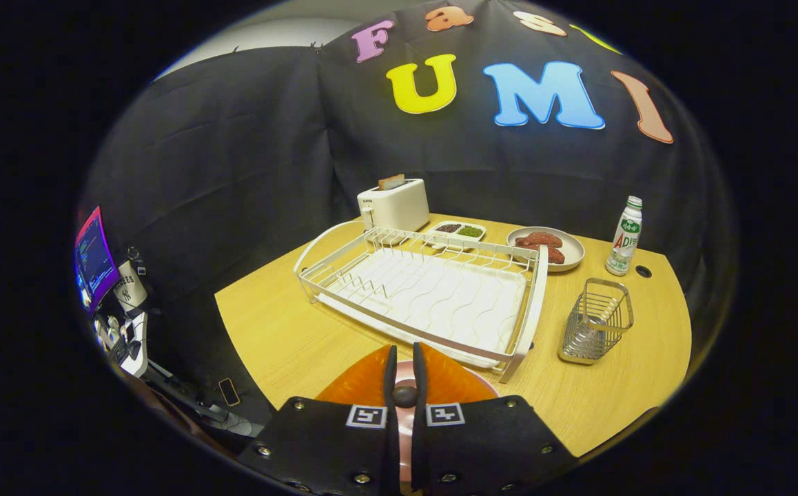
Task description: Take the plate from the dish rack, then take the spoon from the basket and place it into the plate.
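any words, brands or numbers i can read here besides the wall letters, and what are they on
None reads clearly.
bottle label: print too small to read
toaster front: small dark mark, unreadable
white cap beside the table: lettering blurred
gripper, fingers close together over the orange plate: square coded markers, no words

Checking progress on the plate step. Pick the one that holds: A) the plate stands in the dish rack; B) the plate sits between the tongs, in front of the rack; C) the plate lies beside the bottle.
B: the orange plate is edge-on between the nearly closed tongs, in front of the dish rack, whose slots hold nothing.
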{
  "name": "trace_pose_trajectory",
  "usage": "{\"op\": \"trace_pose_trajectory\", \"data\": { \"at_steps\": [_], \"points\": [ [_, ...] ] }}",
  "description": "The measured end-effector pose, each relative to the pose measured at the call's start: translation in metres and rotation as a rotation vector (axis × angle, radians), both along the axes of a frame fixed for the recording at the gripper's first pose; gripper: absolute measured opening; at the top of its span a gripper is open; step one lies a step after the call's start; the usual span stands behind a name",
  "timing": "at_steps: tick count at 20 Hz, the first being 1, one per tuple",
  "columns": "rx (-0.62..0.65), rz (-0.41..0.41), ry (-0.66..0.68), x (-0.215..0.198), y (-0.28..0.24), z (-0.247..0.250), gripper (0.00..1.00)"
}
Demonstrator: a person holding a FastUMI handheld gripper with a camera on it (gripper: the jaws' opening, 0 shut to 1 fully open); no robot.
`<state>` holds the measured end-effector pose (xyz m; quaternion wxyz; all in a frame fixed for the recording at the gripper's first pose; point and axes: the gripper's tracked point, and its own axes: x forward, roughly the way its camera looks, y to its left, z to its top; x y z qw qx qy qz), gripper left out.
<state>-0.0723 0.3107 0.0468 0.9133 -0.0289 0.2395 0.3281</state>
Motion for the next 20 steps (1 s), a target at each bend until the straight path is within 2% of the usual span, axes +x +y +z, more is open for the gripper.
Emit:
{"op": "trace_pose_trajectory", "data": {
  "at_steps": [8, 13, 20],
  "points": [
    [-0.011, -0.013, 0.003, 0.000, 0.001, -0.009, 0.08],
    [-0.050, -0.049, 0.009, -0.001, -0.013, -0.016, 0.18],
    [-0.020, -0.129, -0.061, 0.013, -0.040, 0.016, 0.20]
  ]
}}
